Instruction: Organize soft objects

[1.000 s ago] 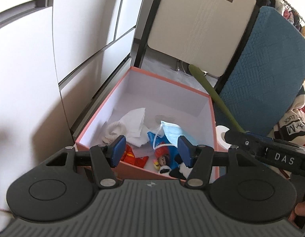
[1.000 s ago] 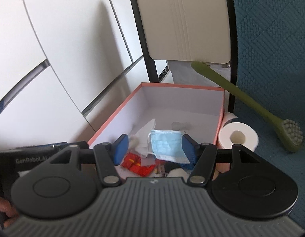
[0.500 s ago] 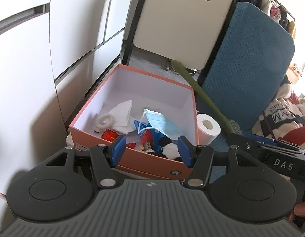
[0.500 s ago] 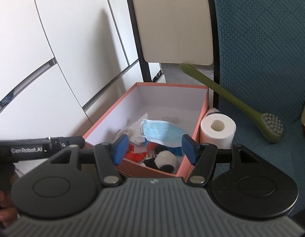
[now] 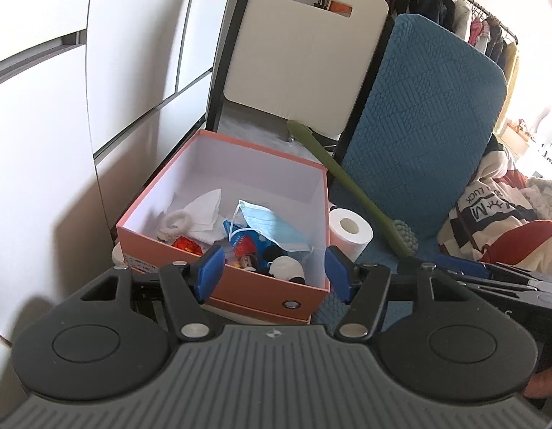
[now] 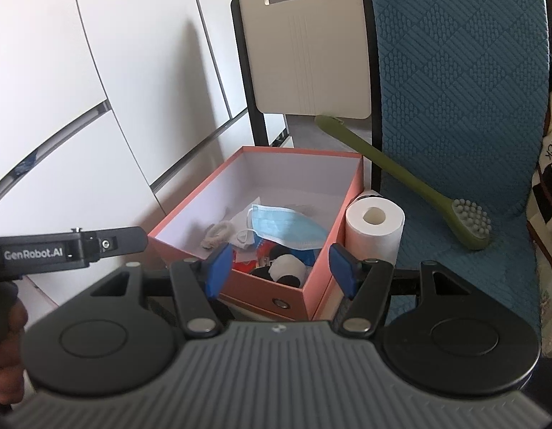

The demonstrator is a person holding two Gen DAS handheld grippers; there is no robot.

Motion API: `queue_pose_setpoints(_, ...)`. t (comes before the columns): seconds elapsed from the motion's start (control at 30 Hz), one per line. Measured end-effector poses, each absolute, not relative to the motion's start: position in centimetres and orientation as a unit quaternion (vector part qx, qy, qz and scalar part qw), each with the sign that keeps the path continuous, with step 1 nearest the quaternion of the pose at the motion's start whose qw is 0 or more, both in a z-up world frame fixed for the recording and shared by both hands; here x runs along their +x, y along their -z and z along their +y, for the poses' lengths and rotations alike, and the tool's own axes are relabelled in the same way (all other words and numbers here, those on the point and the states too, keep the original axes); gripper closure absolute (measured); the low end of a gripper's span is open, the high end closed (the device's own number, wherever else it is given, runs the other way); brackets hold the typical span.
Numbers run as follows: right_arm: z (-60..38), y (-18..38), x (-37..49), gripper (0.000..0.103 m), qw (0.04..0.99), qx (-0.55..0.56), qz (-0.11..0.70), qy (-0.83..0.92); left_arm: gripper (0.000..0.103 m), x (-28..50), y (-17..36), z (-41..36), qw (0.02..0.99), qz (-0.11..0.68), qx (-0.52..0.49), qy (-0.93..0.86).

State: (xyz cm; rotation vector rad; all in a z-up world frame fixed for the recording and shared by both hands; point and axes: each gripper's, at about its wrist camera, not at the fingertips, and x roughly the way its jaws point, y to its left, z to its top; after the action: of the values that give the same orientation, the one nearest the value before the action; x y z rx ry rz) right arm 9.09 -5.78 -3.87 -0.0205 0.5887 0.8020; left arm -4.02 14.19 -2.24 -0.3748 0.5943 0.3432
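An open salmon-pink box (image 5: 261, 291) (image 6: 322, 279) stands by the white cupboard. In it lie a blue face mask (image 5: 272, 227) (image 6: 293, 227), white tissue (image 5: 204, 211), a white fabric ring (image 5: 175, 221) (image 6: 216, 232), a red packet (image 5: 186, 245) and a black-and-white plush toy (image 5: 286, 268) (image 6: 286, 268). My left gripper (image 5: 274, 275) is open and empty, held back from the box's near wall. My right gripper (image 6: 279, 268) is open and empty, also short of the box.
A white toilet roll (image 5: 349, 230) (image 6: 374, 230) stands right of the box. A green long-handled brush (image 5: 351, 193) (image 6: 411, 182) leans on a blue quilted cushion (image 5: 419, 125) (image 6: 465, 89). A beige chair back (image 5: 301, 53) stands behind. Striped clothing (image 5: 497, 221) lies at right.
Both grippers have pulled back and up from over the box, so the whole box and the toilet roll now show. Both stay open and empty.
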Motion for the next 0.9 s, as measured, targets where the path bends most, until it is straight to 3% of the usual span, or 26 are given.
queue_pose_setpoints(0.27, -6.2, 3.9, 8.4, 0.04, 0.879, -0.013, 0.28, -0.385, 0.03, -5.1, 2.0, 14.4, 0.925, 0.287, -0.183, -0.169)
queue_pose_setpoints(0.9, -6.6, 3.8, 8.2, 0.04, 0.882, -0.022, 0.275, -0.382, 0.029, -5.2, 1.7, 14.5, 0.926, 0.289, -0.18, -0.161)
